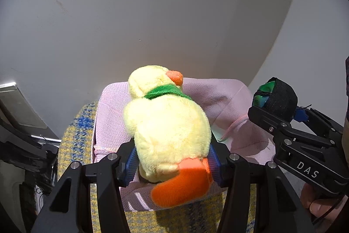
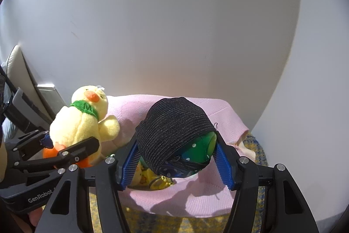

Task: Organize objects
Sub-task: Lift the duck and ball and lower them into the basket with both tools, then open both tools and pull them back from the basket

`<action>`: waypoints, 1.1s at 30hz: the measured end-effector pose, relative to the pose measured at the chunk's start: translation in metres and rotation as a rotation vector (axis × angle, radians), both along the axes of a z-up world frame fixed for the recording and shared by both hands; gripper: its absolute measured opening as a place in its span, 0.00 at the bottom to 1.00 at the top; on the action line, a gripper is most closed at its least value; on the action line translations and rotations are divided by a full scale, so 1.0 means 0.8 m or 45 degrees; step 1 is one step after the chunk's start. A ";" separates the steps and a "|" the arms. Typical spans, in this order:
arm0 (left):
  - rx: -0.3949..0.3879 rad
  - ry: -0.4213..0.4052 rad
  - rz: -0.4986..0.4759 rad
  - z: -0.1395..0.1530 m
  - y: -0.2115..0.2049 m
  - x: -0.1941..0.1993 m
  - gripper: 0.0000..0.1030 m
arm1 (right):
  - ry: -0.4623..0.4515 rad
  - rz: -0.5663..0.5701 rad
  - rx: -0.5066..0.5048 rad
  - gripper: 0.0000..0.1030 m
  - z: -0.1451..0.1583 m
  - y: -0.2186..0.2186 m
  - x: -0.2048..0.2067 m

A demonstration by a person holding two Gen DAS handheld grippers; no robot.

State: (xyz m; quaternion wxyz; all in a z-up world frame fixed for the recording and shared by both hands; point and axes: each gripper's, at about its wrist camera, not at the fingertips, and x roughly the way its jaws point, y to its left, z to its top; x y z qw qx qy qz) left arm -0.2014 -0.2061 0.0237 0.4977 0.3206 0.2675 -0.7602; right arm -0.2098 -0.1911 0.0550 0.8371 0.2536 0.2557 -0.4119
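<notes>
Duck's face shows only from right wrist.

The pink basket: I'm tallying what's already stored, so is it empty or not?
Not empty. Inside the pink basket, the right wrist view shows yellow items lying at the bottom, below the held ball.

My right gripper clamps a green ball wrapped in a black ribbed band above the soft pink fabric basket. At left, my left gripper grips a yellow plush duck with a green scarf.
</notes>
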 end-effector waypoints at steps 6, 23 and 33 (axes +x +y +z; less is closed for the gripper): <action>-0.010 -0.014 0.033 -0.007 -0.005 0.004 0.74 | 0.011 -0.023 0.009 0.67 -0.008 -0.004 -0.003; -0.063 -0.051 0.062 0.009 0.041 0.009 0.93 | 0.049 -0.083 -0.024 0.88 0.002 0.015 -0.009; -0.052 -0.045 0.101 0.015 0.084 0.014 0.94 | 0.059 -0.081 -0.033 0.88 0.015 0.056 -0.030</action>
